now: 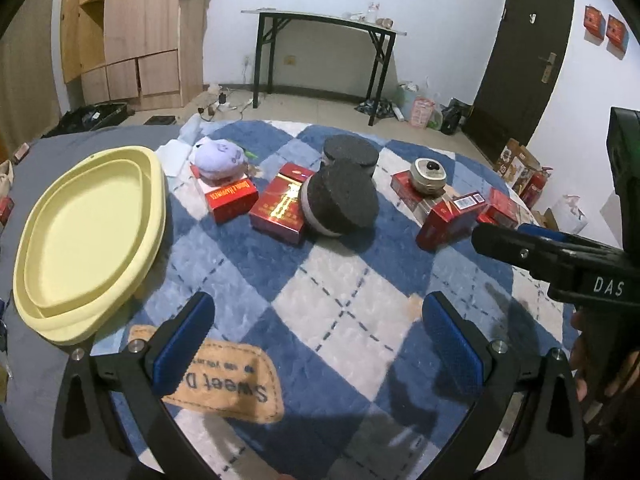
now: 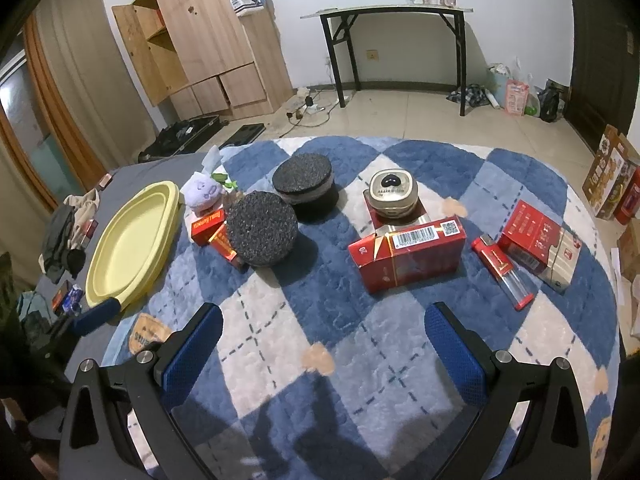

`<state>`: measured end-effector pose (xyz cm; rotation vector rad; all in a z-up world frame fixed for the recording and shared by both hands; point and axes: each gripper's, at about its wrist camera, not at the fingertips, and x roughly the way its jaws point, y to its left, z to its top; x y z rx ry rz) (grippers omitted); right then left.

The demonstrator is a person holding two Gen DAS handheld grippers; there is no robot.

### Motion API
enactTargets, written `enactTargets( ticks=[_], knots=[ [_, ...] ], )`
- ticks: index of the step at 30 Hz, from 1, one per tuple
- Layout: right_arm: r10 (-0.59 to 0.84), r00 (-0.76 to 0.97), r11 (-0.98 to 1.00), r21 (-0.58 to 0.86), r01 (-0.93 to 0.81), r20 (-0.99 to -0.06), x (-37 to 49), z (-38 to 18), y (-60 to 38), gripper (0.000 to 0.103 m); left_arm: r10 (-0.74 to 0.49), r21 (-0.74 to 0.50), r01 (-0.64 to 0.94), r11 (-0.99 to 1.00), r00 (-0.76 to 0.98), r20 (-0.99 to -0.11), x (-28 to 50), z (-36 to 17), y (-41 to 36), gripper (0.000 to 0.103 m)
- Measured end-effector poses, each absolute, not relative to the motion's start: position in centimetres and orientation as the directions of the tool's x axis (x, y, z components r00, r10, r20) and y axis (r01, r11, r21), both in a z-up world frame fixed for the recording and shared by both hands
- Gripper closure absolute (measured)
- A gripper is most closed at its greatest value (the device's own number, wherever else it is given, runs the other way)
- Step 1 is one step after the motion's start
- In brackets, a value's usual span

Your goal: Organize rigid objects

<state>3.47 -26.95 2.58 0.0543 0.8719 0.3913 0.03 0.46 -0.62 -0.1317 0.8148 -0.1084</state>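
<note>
On a blue-and-white checked blanket lie several red boxes (image 1: 281,207) (image 2: 408,254), two round black-topped discs (image 1: 340,204) (image 2: 264,234), a small cream round tin (image 1: 429,176) (image 2: 394,194) on a red box, and a red lighter (image 2: 502,272). A pale yellow oval tray (image 1: 44,292) (image 2: 104,286) rests at the left. My left gripper (image 1: 316,344) hovers open over bare blanket near the front. My right gripper (image 2: 324,354) is open too, short of the barcode box; in the left wrist view its black body (image 1: 560,256) enters from the right.
A lilac plush toy (image 1: 218,158) (image 2: 204,192) sits on a red box beside the tray. Beyond the blanket are a wooden wardrobe (image 2: 200,40), a black-legged table (image 1: 320,40), a dark door (image 1: 524,52) and bags on the tiled floor. Clothes lie at far left (image 2: 68,236).
</note>
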Motion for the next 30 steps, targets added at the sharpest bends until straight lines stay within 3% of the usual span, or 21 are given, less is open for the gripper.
enactTargets(
  ticks=[7, 10, 13, 18, 23, 25, 28, 30],
  knots=[
    [0.362, 0.557, 0.924, 0.207, -0.322, -0.747, 3.6, 2.2, -26.6, 0.0, -0.163, -0.194, 0.031, 0.981, 0.681, -0.714, 0.1, -0.4, 1.0, 0.0],
    [0.362, 0.55, 0.92, 0.195, -0.339, -0.753, 3.6, 2.1, -26.1, 0.0, -0.095, -0.111, 0.018, 0.994, 0.657, -0.748, 0.5, -0.7, 0.7, 0.0],
    [0.36, 0.577, 0.921, 0.183, -0.343, -0.733, 3.6, 2.6, -26.6, 0.0, -0.093, -0.114, 0.009, 0.993, 0.649, -0.755, 0.6, -0.8, 1.3, 0.0],
    [0.3, 0.634, 0.94, 0.107, -0.325, -0.713, 4.8, 4.7, -31.4, 0.0, -0.124, -0.167, -0.013, 0.986, 0.611, -0.782, 3.5, 0.1, 4.0, 0.0],
    [0.167, 0.646, 0.983, 0.074, -0.169, -0.745, 8.2, 3.0, -39.5, 0.0, -0.046, -0.13, -0.091, 0.987, 0.617, -0.786, 8.6, 1.6, 7.5, 0.0],
    [0.138, 0.624, 0.99, 0.13, -0.059, -0.769, 9.3, 1.6, -42.4, 0.0, -0.032, -0.131, -0.123, 0.984, 0.598, -0.801, 11.6, 1.4, 8.8, 0.0],
    [0.211, 0.602, 0.94, 0.328, 0.09, -0.77, 9.8, -0.8, -45.7, 0.0, -0.039, -0.124, -0.104, 0.987, 0.591, -0.806, 15.0, 0.7, 9.3, 0.0],
    [0.225, 0.566, 0.919, 0.365, 0.147, -0.793, 10.3, -2.3, -46.4, 0.0, -0.03, -0.106, -0.094, 0.99, 0.595, -0.803, 17.0, 0.4, 9.2, 0.0]
  ],
)
